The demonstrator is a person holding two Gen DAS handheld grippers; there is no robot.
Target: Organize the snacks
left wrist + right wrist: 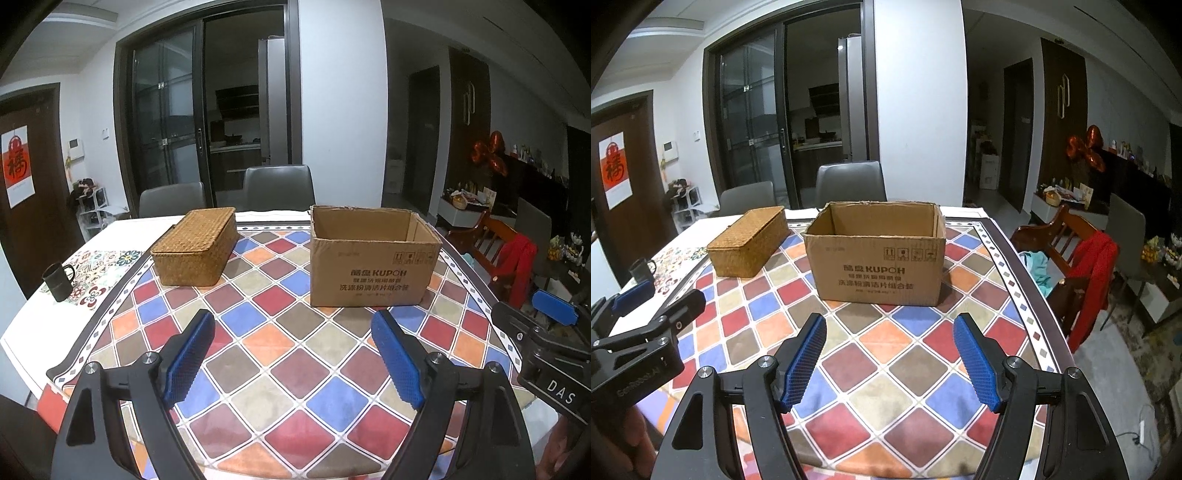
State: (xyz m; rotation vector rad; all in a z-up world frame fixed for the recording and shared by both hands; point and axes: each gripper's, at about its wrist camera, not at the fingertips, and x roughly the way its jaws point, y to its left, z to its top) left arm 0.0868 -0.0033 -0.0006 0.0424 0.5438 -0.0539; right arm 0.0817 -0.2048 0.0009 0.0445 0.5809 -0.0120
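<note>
An open cardboard box stands on the desk; what its inside shows is bare cardboard. Left of the box sits a wicker basket, lid closed, contents hidden. Nearer than the box, the left hand-held gripper and right hand-held gripper hover with fingers apart, holding nothing.
</note>
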